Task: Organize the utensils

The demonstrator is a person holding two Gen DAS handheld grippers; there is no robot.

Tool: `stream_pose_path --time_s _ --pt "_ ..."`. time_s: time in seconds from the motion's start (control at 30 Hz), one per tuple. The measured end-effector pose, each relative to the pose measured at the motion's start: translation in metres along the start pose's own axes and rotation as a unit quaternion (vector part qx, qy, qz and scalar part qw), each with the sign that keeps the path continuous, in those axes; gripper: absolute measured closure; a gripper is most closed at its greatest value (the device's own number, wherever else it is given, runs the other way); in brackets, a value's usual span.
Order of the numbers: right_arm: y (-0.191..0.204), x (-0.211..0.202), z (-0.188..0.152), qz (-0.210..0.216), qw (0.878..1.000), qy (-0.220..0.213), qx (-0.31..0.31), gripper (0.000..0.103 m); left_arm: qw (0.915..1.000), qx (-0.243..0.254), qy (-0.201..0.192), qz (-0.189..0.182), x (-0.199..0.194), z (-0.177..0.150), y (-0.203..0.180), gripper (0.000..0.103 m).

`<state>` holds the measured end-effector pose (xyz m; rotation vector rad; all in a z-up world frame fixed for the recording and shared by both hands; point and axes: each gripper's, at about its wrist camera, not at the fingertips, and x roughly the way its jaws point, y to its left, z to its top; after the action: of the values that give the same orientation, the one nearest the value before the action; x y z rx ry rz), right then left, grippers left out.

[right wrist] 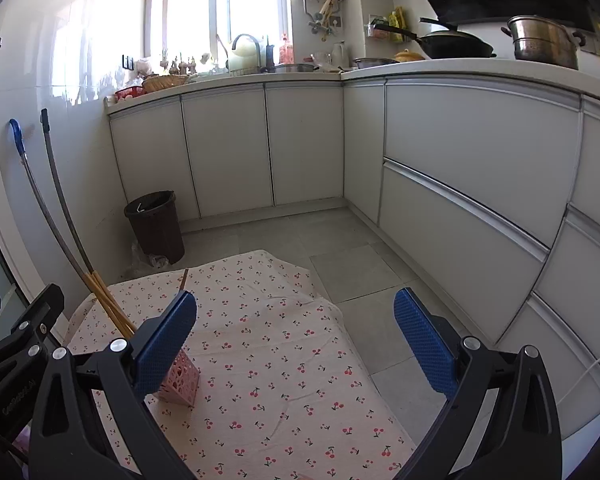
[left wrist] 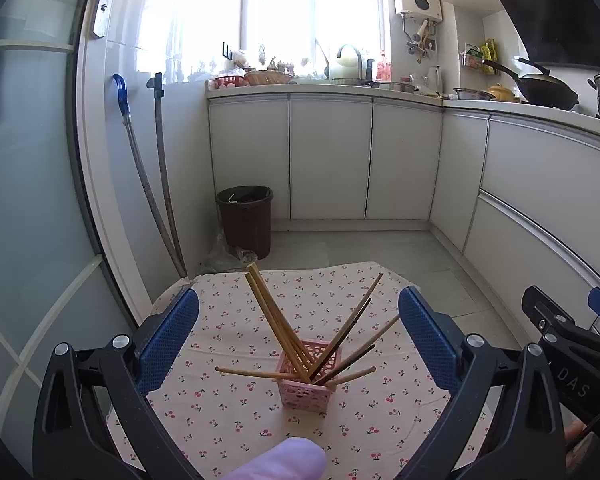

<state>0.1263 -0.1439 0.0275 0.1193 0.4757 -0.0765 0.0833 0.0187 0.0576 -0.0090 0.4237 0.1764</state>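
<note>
Left wrist view
Left gripper [left wrist: 298,334]: both blue pads spread wide with nothing between them, raised above the cloth and pointed at the holder
Holder [left wrist: 304,380]: small pink perforated box standing upright on the cherry-print cloth [left wrist: 228,408], between the two fingers in the frame
Chopsticks [left wrist: 278,326]: light bamboo ones and a few dark ones stand in the holder and fan outward; a bundle of light ones leans up and to the left, dark ones lean to the right, one light one sticks out low and nearly level to the left
Right gripper [left wrist: 571,312]: seen at the right edge as a black frame with a blue pad tip, apart from the holder
Fingertip [left wrist: 284,462]: a gloved tip, pale lilac, at the bottom edge
Bin [left wrist: 246,220]: dark, on the floor beyond the cloth, by the cabinets

Right wrist view
Right gripper [right wrist: 296,338]: pads wide apart and empty, over the cloth [right wrist: 284,364]
Holder [right wrist: 180,380]: partly hidden behind the left-hand blue pad, resting on the cloth at the lower left
Chopsticks [right wrist: 108,304]: light ones rise from behind that pad, leaning up and left
Left gripper [right wrist: 16,340]: black frame at the left edge, just beside the chopsticks; its opening cannot be judged from here
Bin [right wrist: 156,226]: on the tiled floor near the wall
</note>
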Motion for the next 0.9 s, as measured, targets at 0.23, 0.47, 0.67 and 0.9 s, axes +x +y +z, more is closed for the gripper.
stream_pose_path --time_s 0.23,0.47,0.67,0.9 --pt "-0.002 0.003 0.001 0.0 1.0 0.007 -0.003 0.007 1.0 -0.002 0.008 0.002 0.004 -0.001 0.001 0.007" --pt "-0.002 0.007 -0.001 -0.001 1.0 0.013 -0.005 0.007 0.9999 -0.001 0.01 0.002 0.006 -0.001 0.0 0.007" --pt "-0.002 0.01 -0.002 -0.001 1.0 0.018 -0.008 0.007 0.9999 -0.004 0.013 0.004 0.008 -0.003 0.002 0.007" --pt "-0.002 0.014 -0.003 0.0 1.0 0.023 -0.009 0.007 0.9998 -0.005 0.018 0.006 0.012 -0.004 0.003 0.007"
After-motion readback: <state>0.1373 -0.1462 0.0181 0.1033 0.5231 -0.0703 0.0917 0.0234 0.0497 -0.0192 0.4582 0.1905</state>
